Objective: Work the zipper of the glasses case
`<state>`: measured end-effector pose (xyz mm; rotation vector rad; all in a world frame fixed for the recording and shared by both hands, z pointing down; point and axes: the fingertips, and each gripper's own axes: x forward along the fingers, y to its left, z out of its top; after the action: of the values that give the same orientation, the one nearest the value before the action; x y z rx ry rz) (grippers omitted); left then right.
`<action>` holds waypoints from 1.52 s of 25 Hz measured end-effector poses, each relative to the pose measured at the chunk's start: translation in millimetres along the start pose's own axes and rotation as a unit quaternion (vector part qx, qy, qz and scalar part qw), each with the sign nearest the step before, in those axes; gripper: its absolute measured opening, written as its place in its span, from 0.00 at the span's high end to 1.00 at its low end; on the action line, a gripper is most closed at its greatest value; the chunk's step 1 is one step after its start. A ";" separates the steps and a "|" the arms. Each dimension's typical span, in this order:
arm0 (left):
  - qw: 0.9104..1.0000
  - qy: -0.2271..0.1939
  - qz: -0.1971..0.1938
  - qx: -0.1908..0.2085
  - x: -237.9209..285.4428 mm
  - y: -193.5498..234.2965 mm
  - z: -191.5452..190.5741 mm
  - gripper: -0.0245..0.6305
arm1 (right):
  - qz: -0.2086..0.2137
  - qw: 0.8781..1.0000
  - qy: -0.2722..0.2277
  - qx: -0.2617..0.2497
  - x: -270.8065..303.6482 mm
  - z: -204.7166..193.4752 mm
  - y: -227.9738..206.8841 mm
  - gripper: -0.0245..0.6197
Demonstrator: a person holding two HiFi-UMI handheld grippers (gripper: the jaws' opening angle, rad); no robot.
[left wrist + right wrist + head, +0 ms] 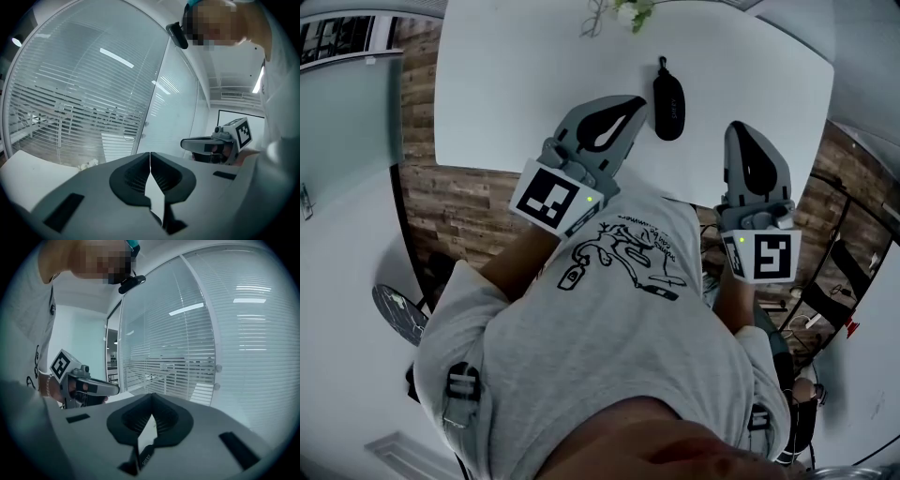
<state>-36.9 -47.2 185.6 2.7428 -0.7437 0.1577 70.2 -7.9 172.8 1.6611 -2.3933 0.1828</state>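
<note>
- Currently pre-approach: left gripper (636,99), right gripper (738,127) closed, empty.
- Next: open jaws; reach glasses case (667,105), 11 o'clock of right gripper; pinch pull tab (663,64).

Bright, even light — fisheye-warped edges

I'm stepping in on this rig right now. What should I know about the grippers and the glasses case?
Left gripper: jaws together, empty, held up over the table's near edge, pointing toward the case.
Right gripper: jaws together, empty, also held up at the near edge.
Glasses case: lies flat on the white table, untouched, nearer the left gripper, with its pull tab at the far end.
Done: nothing yet.
Left: steady the case, take the pull tab, run the zipper. Whether it is zipped shut can't be told from here.
</note>
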 end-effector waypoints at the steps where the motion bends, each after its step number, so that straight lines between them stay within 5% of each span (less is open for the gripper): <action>1: 1.000 0.006 0.001 -0.002 4.5 -0.1 -2.9 0.93 | 0.006 1.000 0.003 -0.007 2.0 -2.6 -3.1 0.95; 6: 0.999 0.033 0.008 -0.014 27.6 2.9 -26.7 0.93 | 0.055 0.996 0.021 -0.064 23.9 -17.7 -14.4 0.95; 12: 0.997 0.070 0.012 -0.040 53.3 -2.3 -73.7 0.93 | 0.129 0.972 0.079 -0.180 37.7 -75.2 -31.8 0.95; 16: 0.995 0.089 0.011 -0.047 76.9 19.8 -114.0 0.93 | 0.191 0.943 0.082 -0.260 80.5 -115.6 -33.9 0.95; 22: 0.989 0.135 0.009 -0.066 96.9 29.0 -172.9 0.93 | 0.275 0.909 0.126 -0.287 118.1 -183.1 -28.2 0.91; 31: 0.983 0.174 -0.010 -0.058 144.1 27.3 -210.3 0.93 | 0.385 0.820 0.213 -0.366 154.8 -267.7 -41.7 0.86; 38: 0.971 0.237 -0.001 -0.023 129.9 32.9 -239.3 0.93 | 0.427 0.789 0.221 -0.382 163.6 -278.9 -19.8 0.84</action>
<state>51.3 -62.3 444.8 2.5080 -0.5974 0.7536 64.7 -100.1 483.3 0.1032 -2.1787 -0.2223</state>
